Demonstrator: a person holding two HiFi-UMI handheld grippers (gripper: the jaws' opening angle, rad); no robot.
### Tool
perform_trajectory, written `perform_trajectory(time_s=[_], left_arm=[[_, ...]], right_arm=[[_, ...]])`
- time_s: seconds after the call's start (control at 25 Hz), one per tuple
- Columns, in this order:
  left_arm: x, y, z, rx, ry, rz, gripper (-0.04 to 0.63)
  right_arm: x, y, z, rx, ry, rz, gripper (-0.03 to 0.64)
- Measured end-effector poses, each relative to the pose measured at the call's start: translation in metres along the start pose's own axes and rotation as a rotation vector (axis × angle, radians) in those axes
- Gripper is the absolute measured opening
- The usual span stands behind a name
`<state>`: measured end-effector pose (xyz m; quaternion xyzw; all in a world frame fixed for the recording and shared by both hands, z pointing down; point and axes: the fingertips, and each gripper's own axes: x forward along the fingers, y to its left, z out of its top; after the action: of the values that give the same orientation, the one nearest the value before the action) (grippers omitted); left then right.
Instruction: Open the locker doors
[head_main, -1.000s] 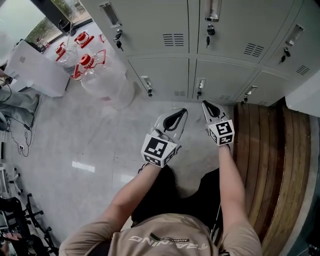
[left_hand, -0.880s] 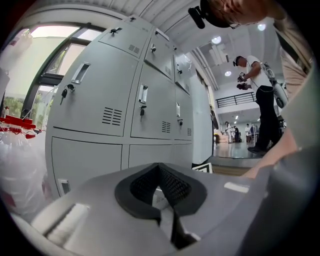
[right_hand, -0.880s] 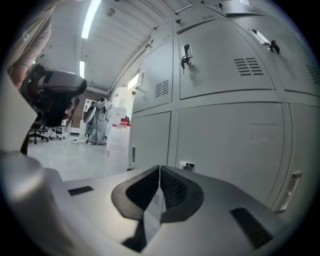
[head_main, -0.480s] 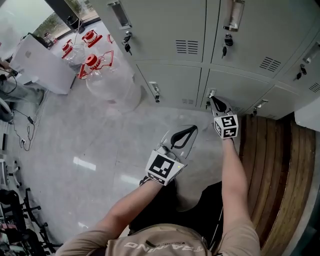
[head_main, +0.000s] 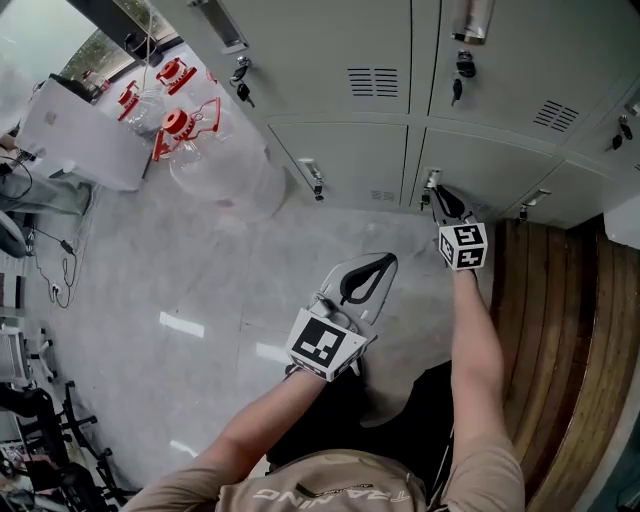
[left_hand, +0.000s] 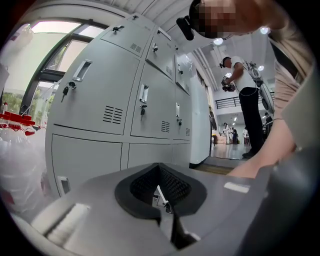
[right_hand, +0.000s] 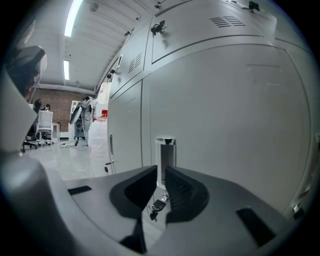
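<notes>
Head view has the grey locker bank (head_main: 330, 60) across the top of the frame, every visible door shut, and the lower-row door (head_main: 490, 165) at upper right is the one being addressed. The left gripper (head_main: 388, 262) hangs mid-frame over the floor (head_main: 200, 280), jaws together and empty, well apart from any door. The right gripper (head_main: 440, 195) points at that door's recessed handle (right_hand: 165, 152), its jaws also together with nothing between them. By my reading, closed jaws may skid off the handle's metal lip instead of hooking it, or knock the small key (right_hand: 156, 206) dangling just beneath, and if the lock is engaged a pull would only rock the cabinet. Whether the tips touch the handle cannot be told, the lock's state is hidden, and the upper doors are cut off at the top edge
</notes>
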<state>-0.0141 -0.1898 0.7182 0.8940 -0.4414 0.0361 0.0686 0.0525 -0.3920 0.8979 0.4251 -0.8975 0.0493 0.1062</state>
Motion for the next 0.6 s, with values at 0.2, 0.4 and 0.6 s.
perform_trajectory(time_s=[0.2,0.4,0.6], left_arm=[[0.003,0.003,-0.004,0.007,0.006,-0.005,0.006],[0.005,0.006,-0.007,0.036,-0.003,-0.029,0.006],[0.004,0.013,-0.01,0.028,0.001,-0.025,0.006]], right_arm=[[0.01,0.004,-0.001,0.024,-0.014,0.005,0.103],[0.021,0.006,0.002,0.018,-0.013,-0.012,0.103],[0.033,0.009,0.002,-0.004,0.006,-0.026,0.101]])
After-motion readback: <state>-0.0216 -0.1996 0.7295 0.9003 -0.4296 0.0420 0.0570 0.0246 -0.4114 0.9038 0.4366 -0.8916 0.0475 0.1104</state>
